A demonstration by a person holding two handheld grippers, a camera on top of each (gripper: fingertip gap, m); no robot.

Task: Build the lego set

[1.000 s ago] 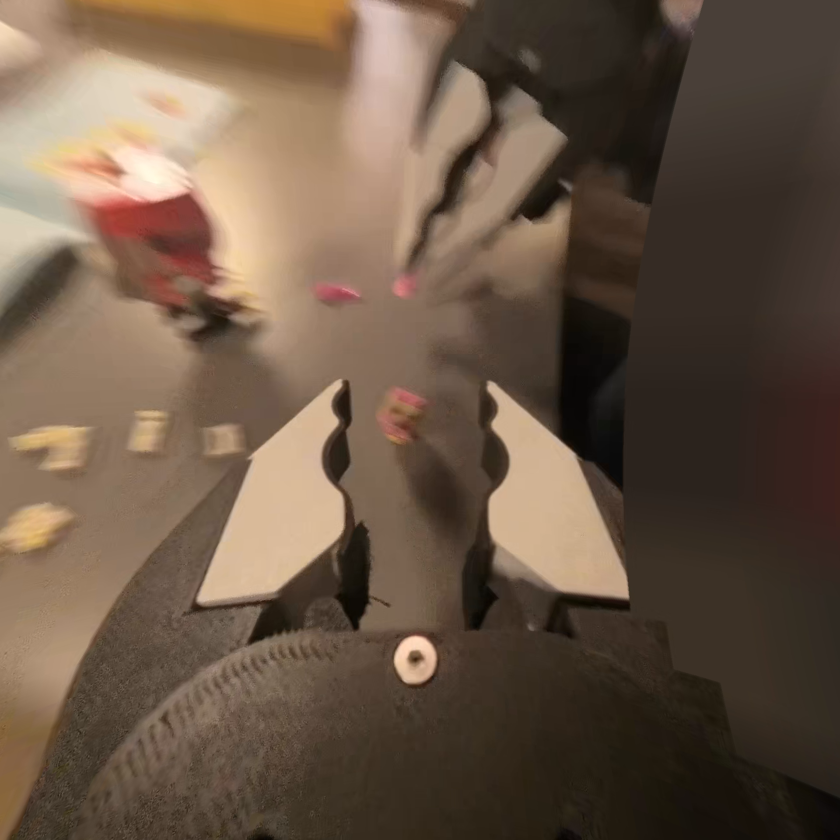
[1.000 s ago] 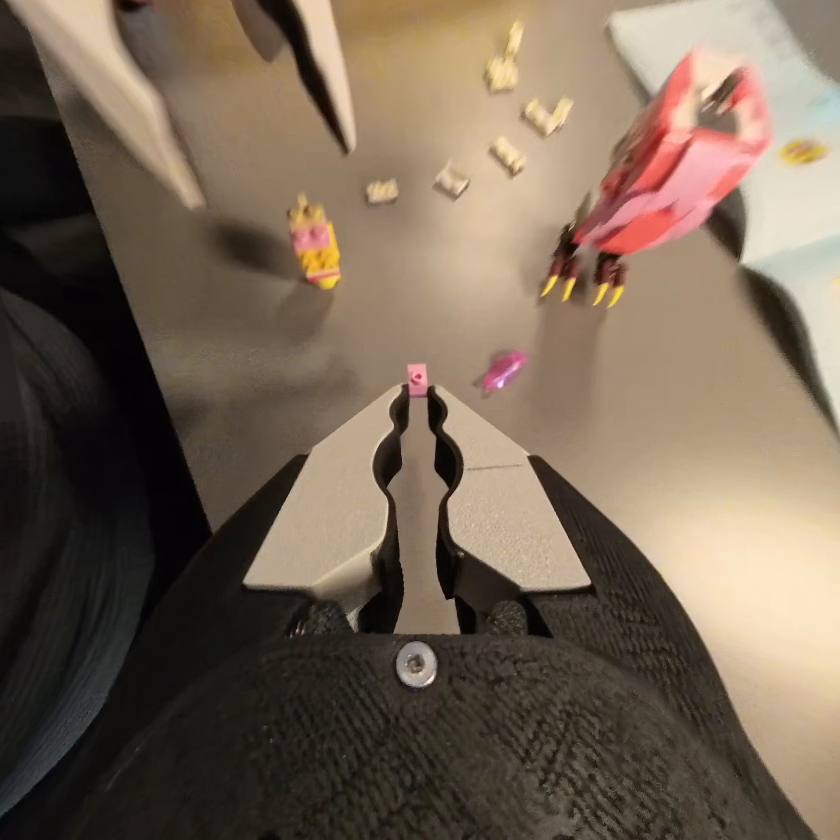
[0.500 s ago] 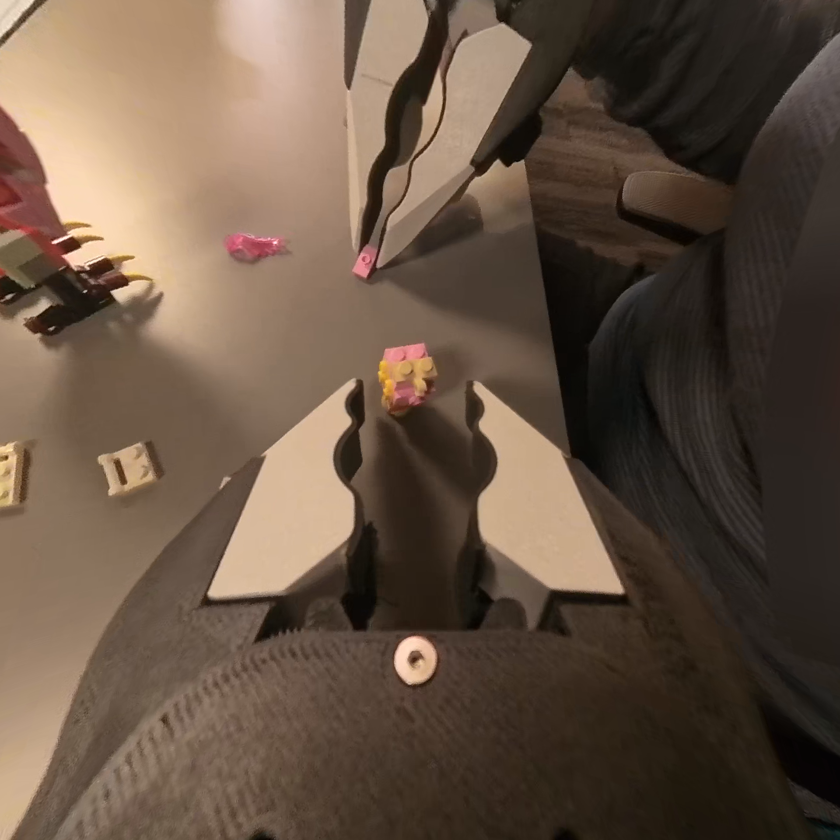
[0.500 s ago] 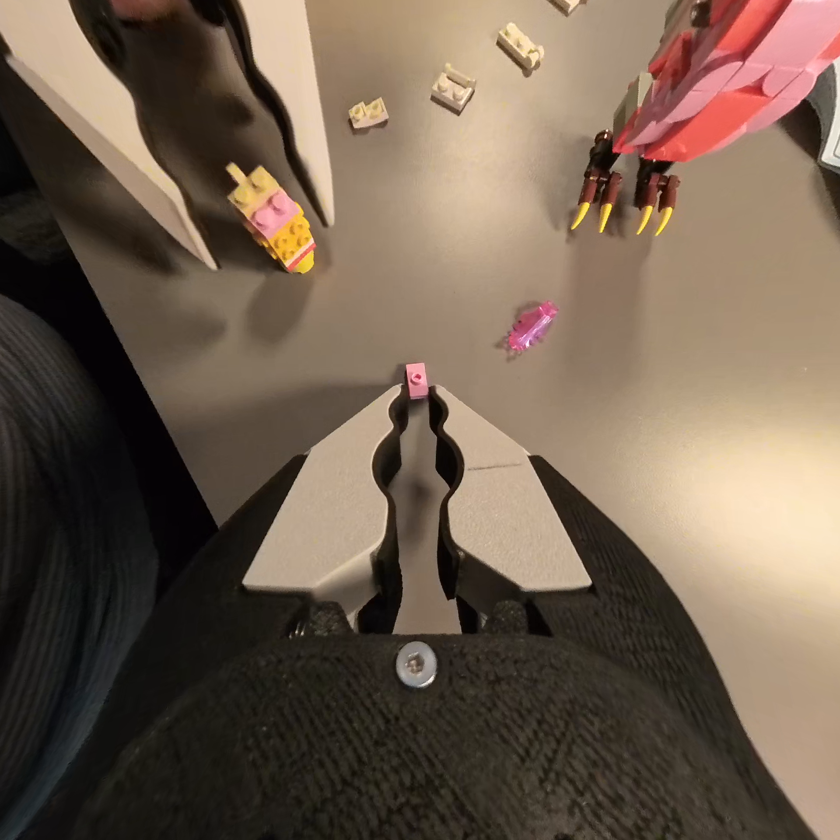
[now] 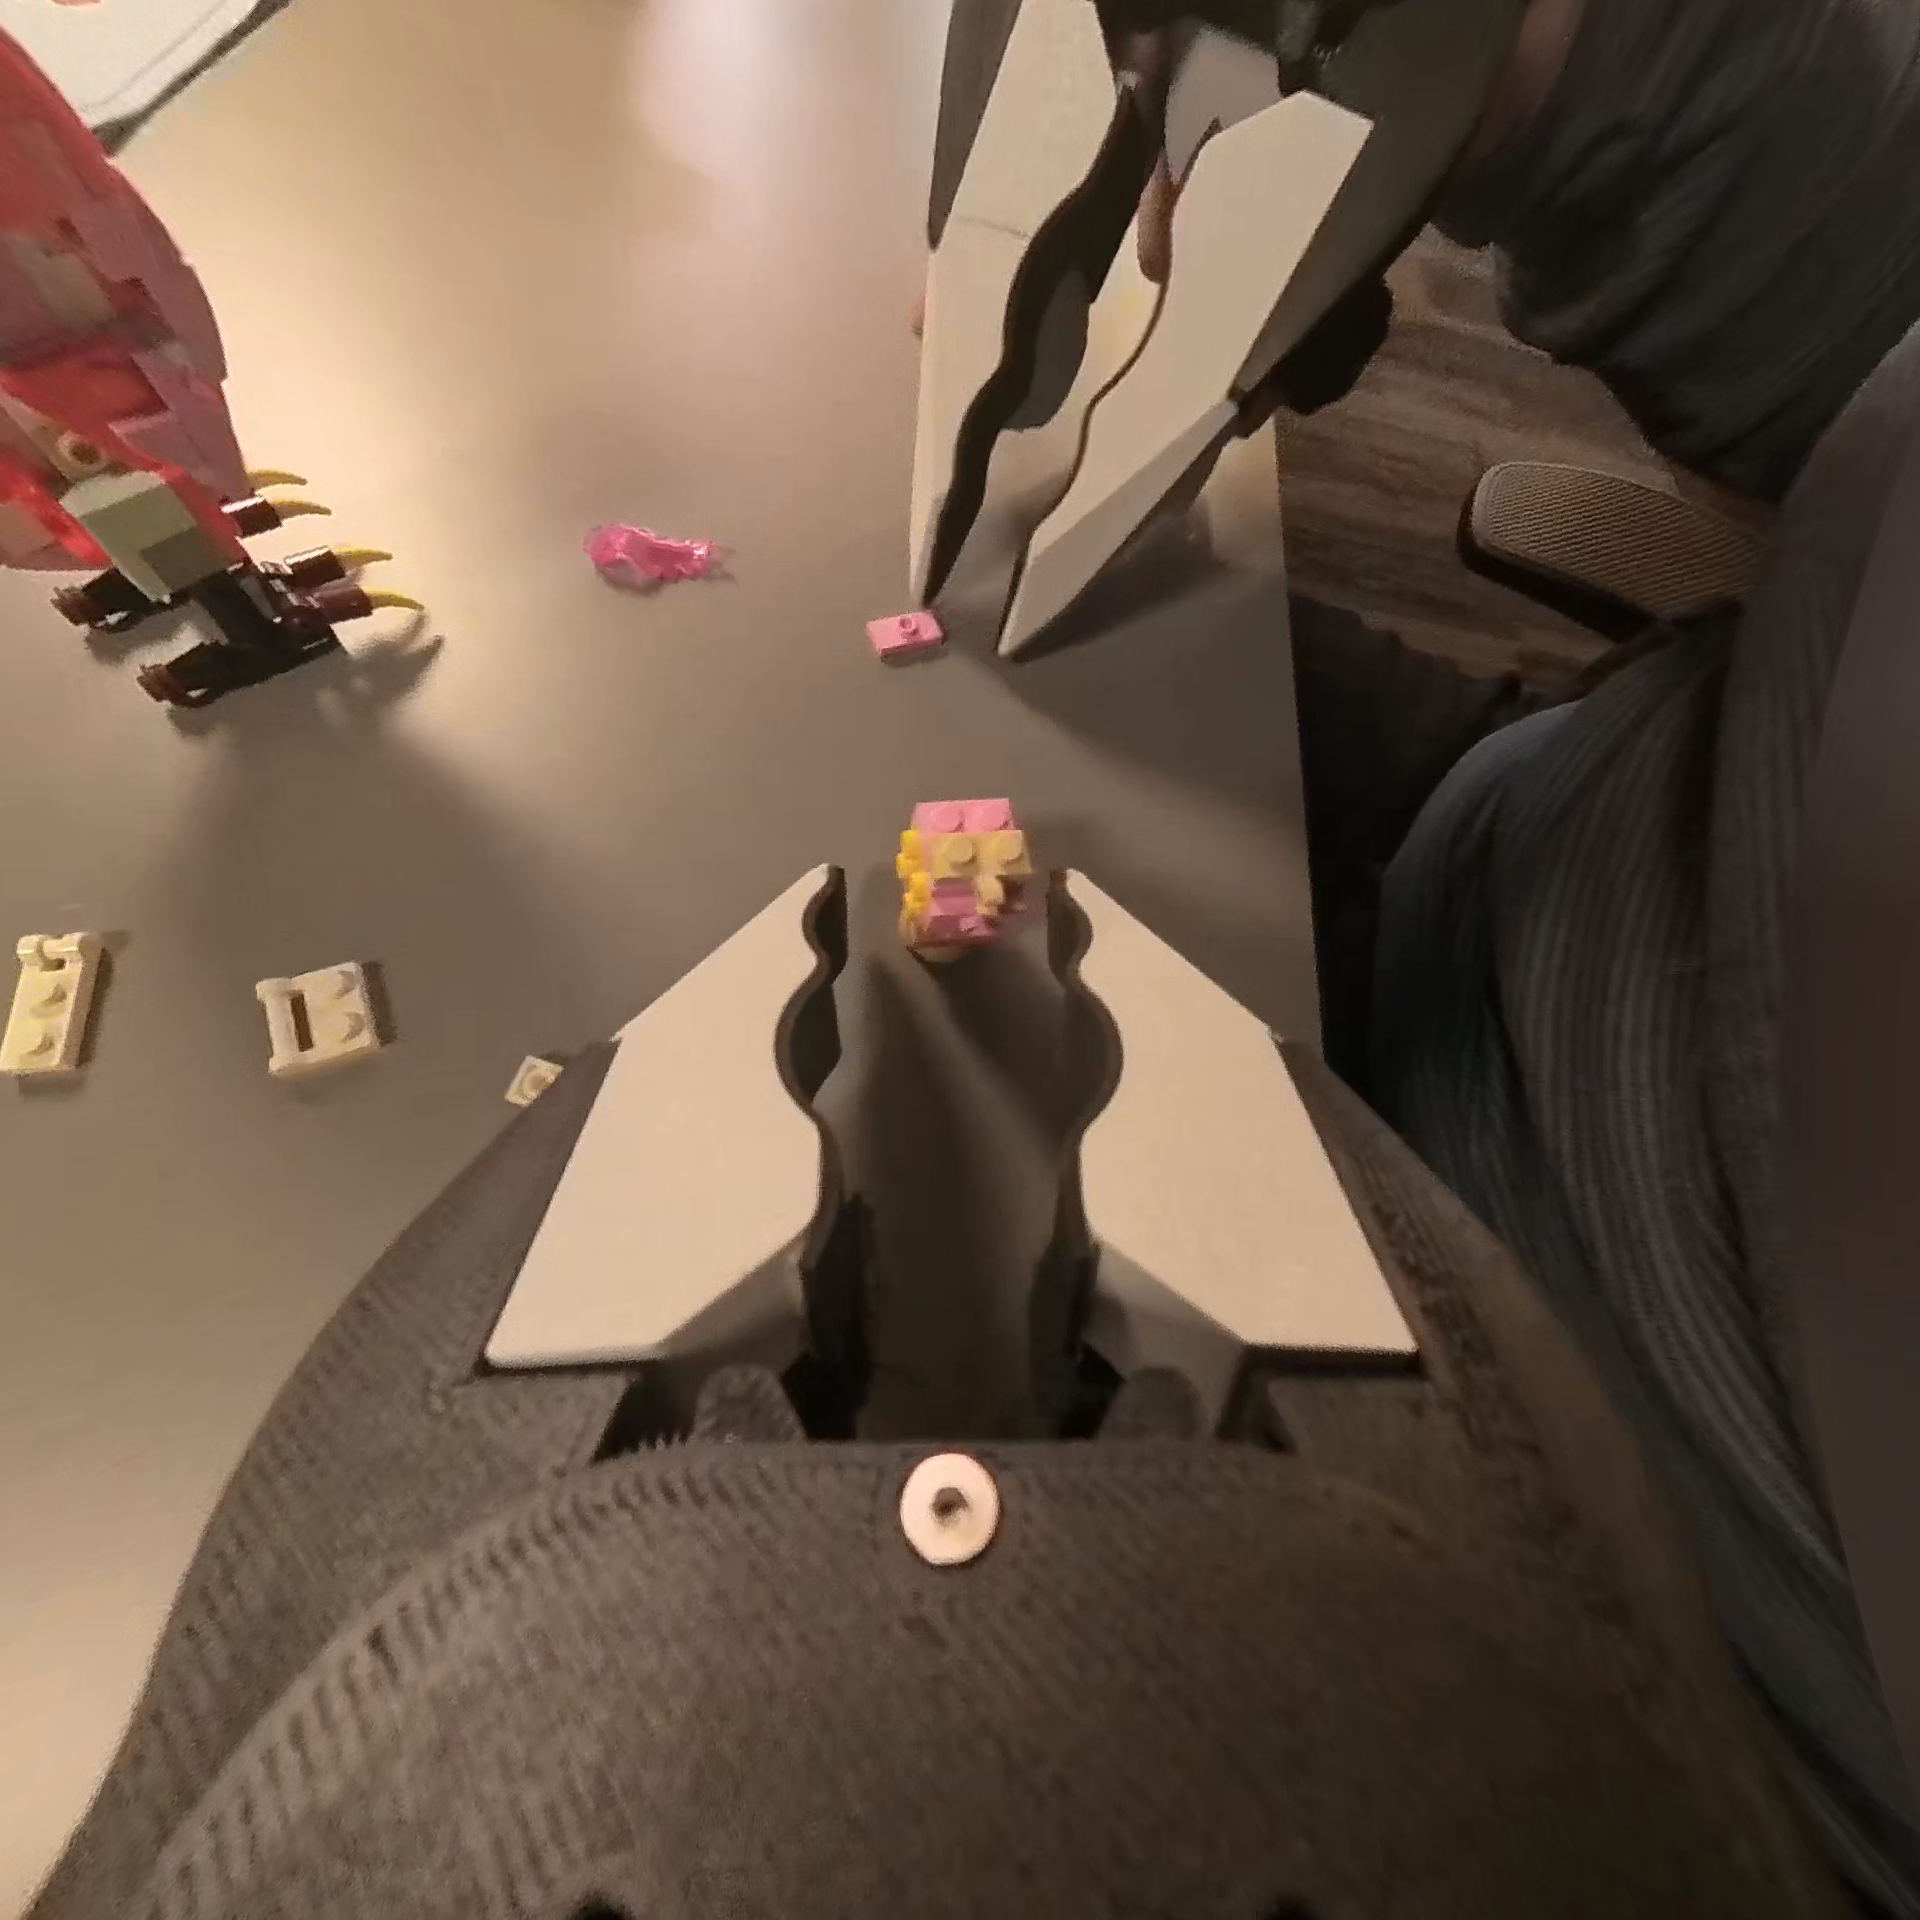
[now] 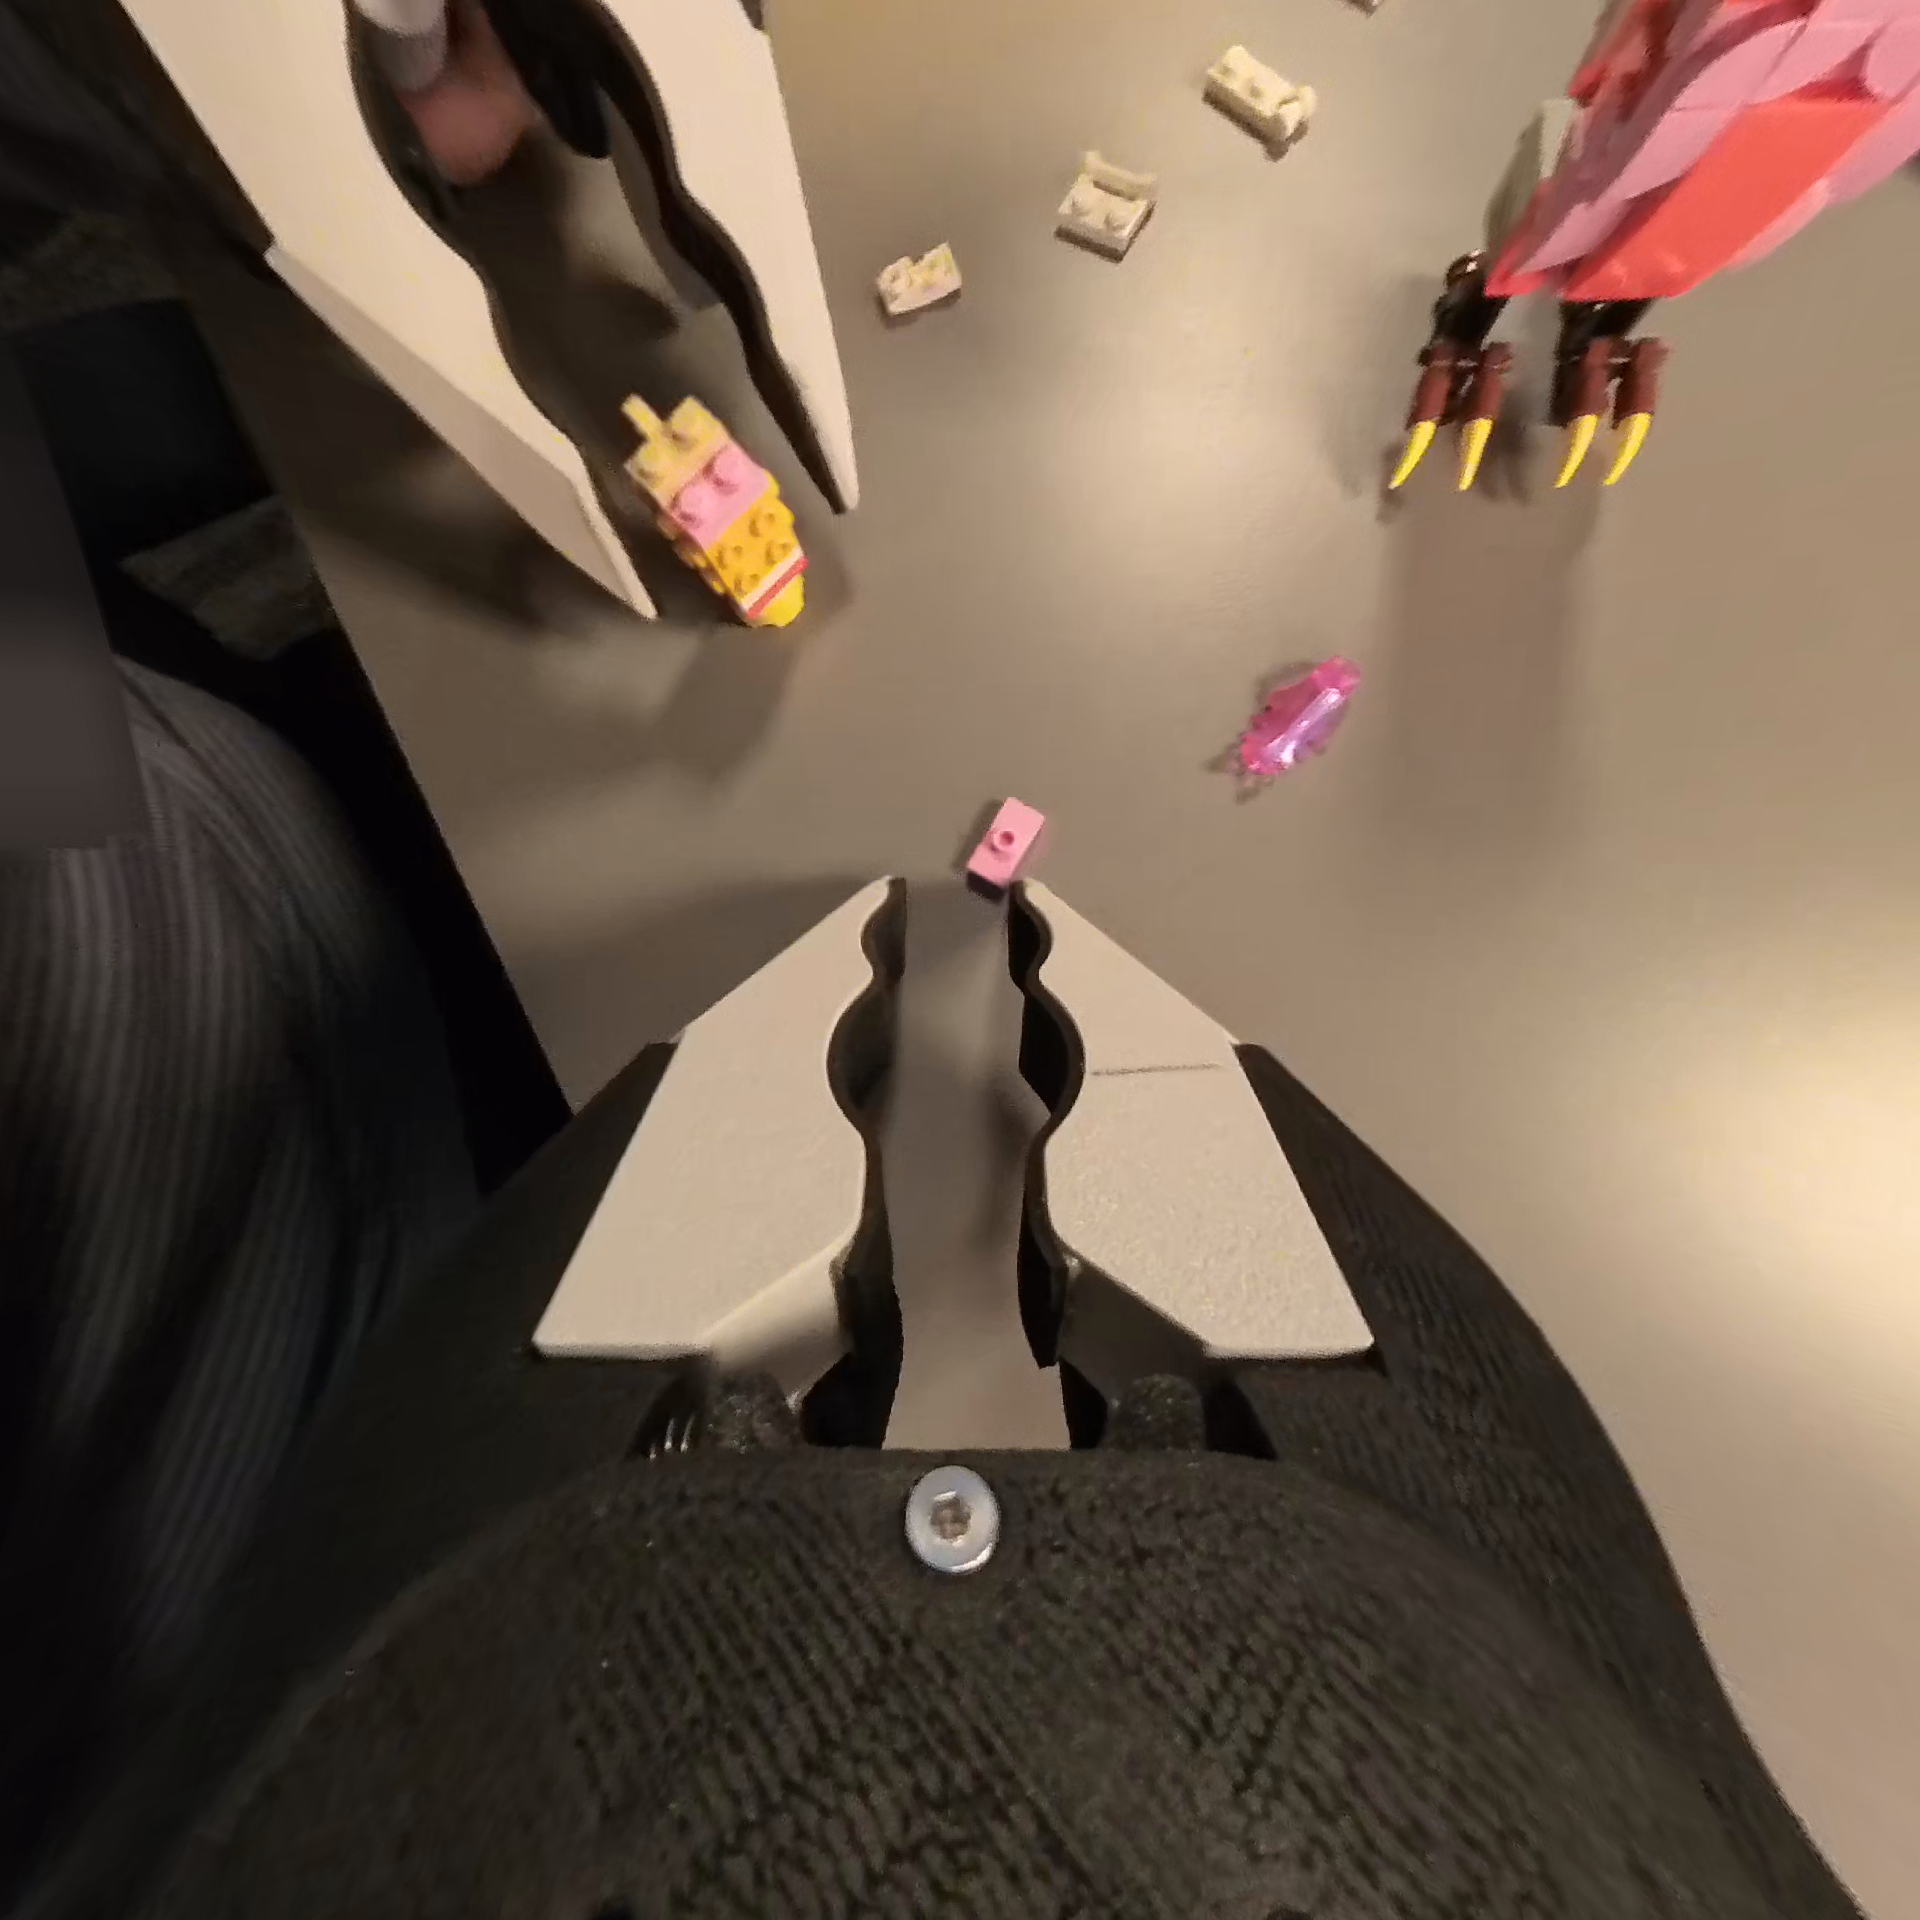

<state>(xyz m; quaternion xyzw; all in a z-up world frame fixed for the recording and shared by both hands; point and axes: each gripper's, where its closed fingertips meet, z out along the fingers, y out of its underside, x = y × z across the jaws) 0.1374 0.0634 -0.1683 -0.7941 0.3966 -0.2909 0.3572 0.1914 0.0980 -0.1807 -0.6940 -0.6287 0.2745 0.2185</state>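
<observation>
A small pink and yellow brick assembly point(image 5: 966, 878) stands on the grey table point(image 5: 623, 779) between the fingertips of my left gripper point(image 5: 951, 878). The jaws are open; a gap shows on the left side and the pads do not press it. The right wrist view shows the same: the assembly point(image 6: 717, 509) sits loose between the left gripper's point(image 6: 743, 556) fingers. My right gripper point(image 6: 958, 885) is open and empty. A small pink plate point(image 6: 1005, 844) lies flat on the table just ahead of its right fingertip. The plate point(image 5: 906, 634) also shows beside the right gripper point(image 5: 966, 623) in the left wrist view.
A red and pink brick creature with yellow claws point(image 5: 156, 468) stands at the left. A translucent pink piece point(image 5: 649, 549) and cream plates point(image 5: 317, 1013) lie on the table. The table edge and a person's leg in striped trousers point(image 5: 1610, 935) are at the right. My right fingertips sit around 8 centimetres from my left ones.
My right gripper opened and let go of the small pink plate, which now lies on the table. My left gripper's jaws narrowed around the brick assembly without closing on it.
</observation>
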